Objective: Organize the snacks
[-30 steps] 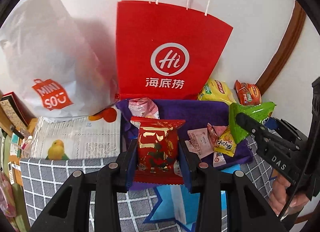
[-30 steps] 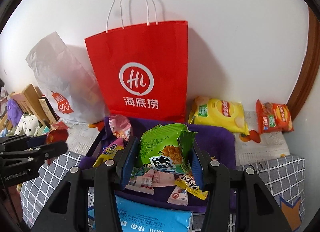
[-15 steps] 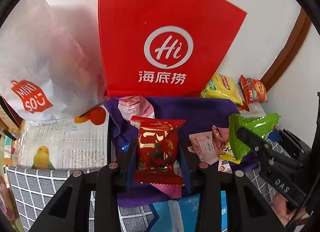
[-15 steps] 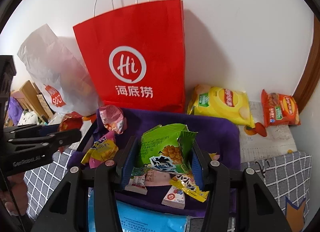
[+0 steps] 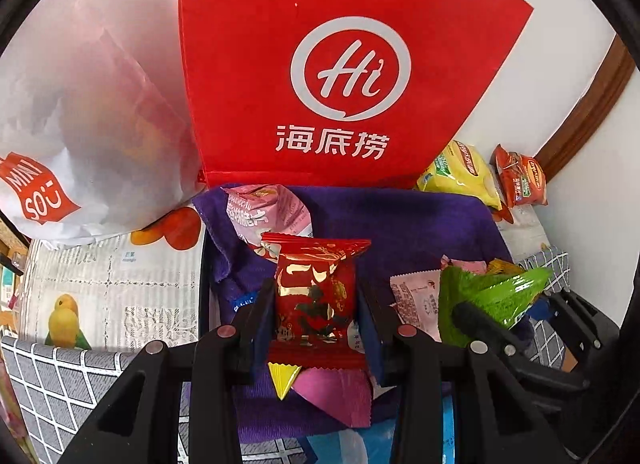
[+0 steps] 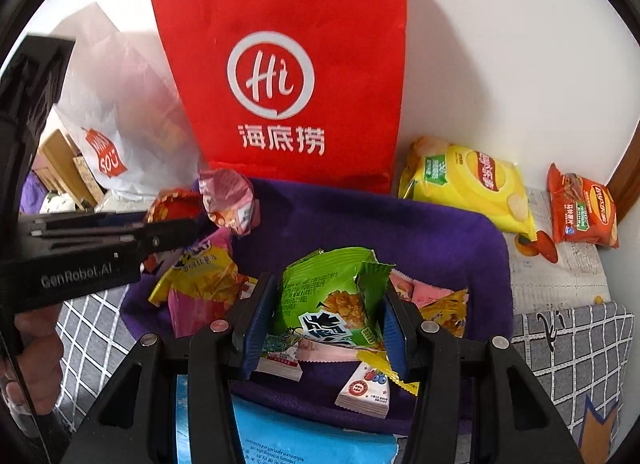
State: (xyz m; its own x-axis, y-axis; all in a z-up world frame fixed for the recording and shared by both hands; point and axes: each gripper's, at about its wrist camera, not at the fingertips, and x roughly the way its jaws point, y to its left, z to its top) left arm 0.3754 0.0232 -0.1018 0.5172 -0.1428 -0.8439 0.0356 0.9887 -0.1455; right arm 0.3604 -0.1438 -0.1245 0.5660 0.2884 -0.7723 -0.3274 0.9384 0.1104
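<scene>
Early going: left gripper (image 5: 316, 304) clamps a red snack packet (image 5: 314, 300), right gripper (image 6: 326, 316) a green one (image 6: 328, 296); loose snacks still litter the purple tray (image 6: 440, 232) at centre frame.

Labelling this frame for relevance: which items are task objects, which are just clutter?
Job:
- red foil snack packet, clamped in left gripper
- green snack packet, clamped in right gripper
- purple cloth-lined tray of loose snacks
- red paper Hi bag

Lying about:
- white plastic Miniso bag
- bird-print newspaper
</scene>
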